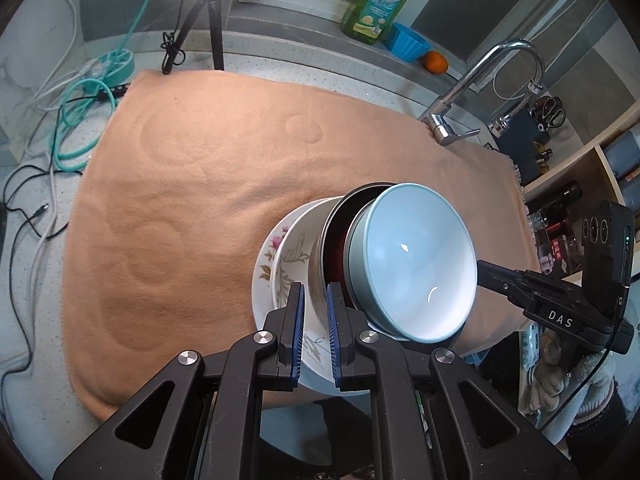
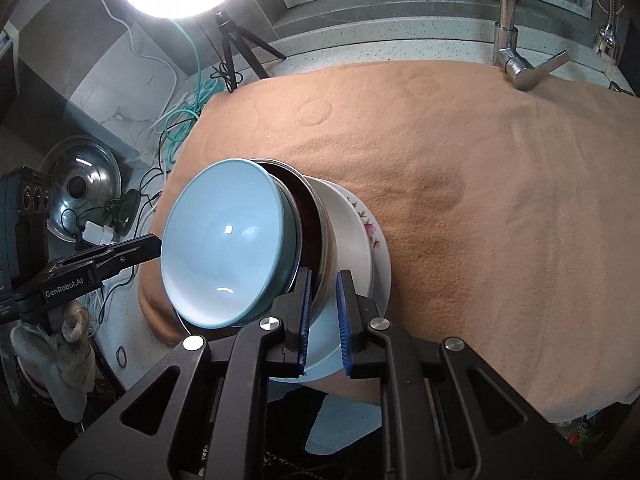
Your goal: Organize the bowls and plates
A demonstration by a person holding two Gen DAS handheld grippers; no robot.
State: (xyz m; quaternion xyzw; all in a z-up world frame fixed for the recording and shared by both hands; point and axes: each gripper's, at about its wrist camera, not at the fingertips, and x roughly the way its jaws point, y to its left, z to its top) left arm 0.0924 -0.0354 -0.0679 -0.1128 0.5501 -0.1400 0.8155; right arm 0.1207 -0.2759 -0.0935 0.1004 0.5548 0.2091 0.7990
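Observation:
A stack of dishes stands near the front edge of the tan cloth (image 1: pixel 192 184). A light blue bowl (image 1: pixel 420 256) sits on top, inside a steel bowl with a dark red inside (image 1: pixel 340 232), on a white dish (image 1: pixel 296 240) and a floral plate (image 1: pixel 266 256). My left gripper (image 1: pixel 315 320) is shut on the steel bowl's rim from one side. My right gripper (image 2: pixel 323 308) is shut on the same rim from the other side. The stack in the right wrist view: blue bowl (image 2: pixel 220 240), steel bowl (image 2: pixel 316 224), floral plate (image 2: pixel 370 220). The right gripper also shows in the left wrist view (image 1: pixel 480 270).
A faucet (image 1: pixel 472 92) stands at the cloth's far edge. A green soap bottle (image 1: pixel 380 0), a blue cup (image 1: pixel 410 42) and an orange (image 1: pixel 435 62) sit on the sill. A tripod (image 1: pixel 200 20) and cables (image 1: pixel 76 120) lie left. A pot lid (image 2: pixel 84 184) lies beyond the cloth.

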